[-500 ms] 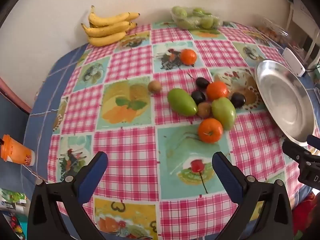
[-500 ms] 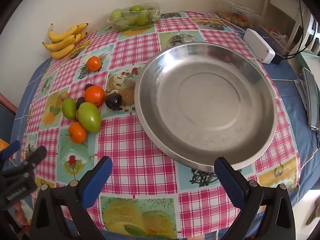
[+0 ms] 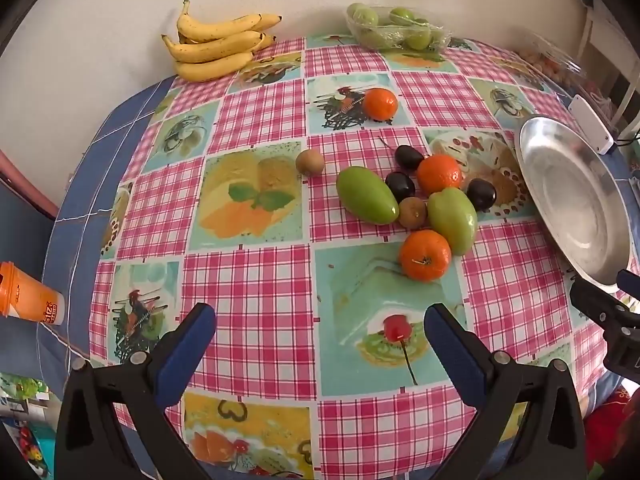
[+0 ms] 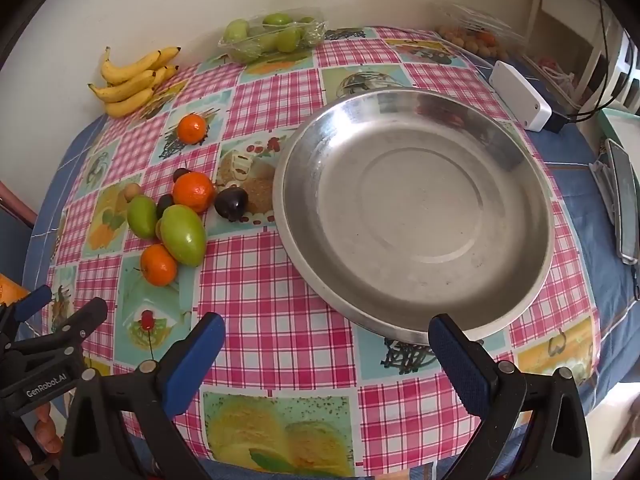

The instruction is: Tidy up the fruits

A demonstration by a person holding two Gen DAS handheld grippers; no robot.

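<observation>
A cluster of loose fruit lies on the checked tablecloth: two green mangoes (image 3: 366, 195) (image 3: 453, 220), three oranges (image 3: 425, 255) (image 3: 439, 174) (image 3: 380, 104), dark plums (image 3: 400, 186) and brown kiwis (image 3: 310, 162). A steel bowl (image 4: 516, 184) stands empty to their right; it also shows in the left wrist view (image 3: 540, 168). My left gripper (image 3: 320, 336) is open and empty, low over the table in front of the fruit. My right gripper (image 4: 326, 340) is open and empty at the bowl's near rim.
Bananas (image 3: 216, 46) and a wrapped pack of green fruit (image 3: 394, 30) lie at the back by the wall. A white box (image 4: 520, 96) with a cable and a phone (image 4: 624, 204) lie right of the bowl. An orange cup (image 3: 28, 300) stands off the table's left edge.
The left gripper has moved slightly forward toward the fruit cluster. The right gripper has barely moved. Both stay open.
</observation>
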